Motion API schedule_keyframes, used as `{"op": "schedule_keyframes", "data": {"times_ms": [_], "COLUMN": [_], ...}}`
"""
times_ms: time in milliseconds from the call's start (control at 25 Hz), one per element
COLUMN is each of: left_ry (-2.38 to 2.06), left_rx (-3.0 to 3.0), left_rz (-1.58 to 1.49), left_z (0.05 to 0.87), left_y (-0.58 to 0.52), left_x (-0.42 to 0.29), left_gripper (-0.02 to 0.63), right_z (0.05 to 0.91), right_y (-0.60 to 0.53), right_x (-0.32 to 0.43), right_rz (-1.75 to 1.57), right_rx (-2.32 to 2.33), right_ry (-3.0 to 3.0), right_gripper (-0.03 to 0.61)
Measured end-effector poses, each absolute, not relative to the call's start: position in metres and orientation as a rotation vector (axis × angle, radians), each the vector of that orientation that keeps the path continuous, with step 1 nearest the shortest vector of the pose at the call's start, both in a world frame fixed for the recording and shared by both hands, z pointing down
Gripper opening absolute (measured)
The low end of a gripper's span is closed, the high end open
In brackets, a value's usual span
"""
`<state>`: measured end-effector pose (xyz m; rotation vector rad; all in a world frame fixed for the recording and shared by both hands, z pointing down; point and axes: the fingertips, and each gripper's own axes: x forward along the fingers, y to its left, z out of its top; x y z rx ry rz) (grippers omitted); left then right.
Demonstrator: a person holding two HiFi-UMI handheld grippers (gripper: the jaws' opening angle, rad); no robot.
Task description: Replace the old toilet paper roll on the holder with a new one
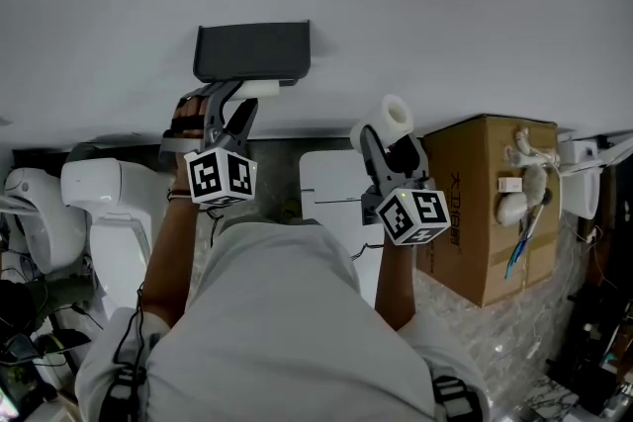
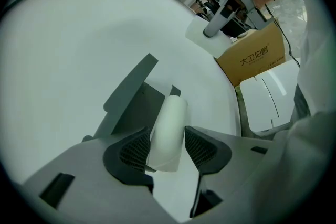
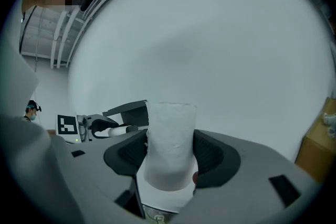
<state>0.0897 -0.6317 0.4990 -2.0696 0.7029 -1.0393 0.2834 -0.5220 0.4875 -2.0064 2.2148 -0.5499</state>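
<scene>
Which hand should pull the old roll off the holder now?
Left. The left tongs stand open around the old roll at the holder; the right tongs are clamped on the new roll.

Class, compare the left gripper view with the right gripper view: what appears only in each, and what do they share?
Only the left gripper view: the white toilet, and the left tongs open around the old roll. Only the right gripper view: a distant person, and the right tongs clamping the new roll. Both: the dark holder and cardboard box.
</scene>
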Motion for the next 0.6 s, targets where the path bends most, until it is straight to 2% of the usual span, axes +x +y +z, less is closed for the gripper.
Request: {"op": "schedule_keyframes", "data": {"times_ms": [600], "left_ry": [0.683], "left_rx": [-1.966], "left_rz": [-1.071], "left_z": [0.4989], "left_y": [-0.6352], "left_x": [0.1004], "left_gripper": [0.213], "right_z": [0.4958], "right_y": [-0.5196], "right_x": [0.2933], "right_rz": [-0.582], "right_rx": [-1.987], "right_ry": [2.219], "right_gripper": [0.272]}}
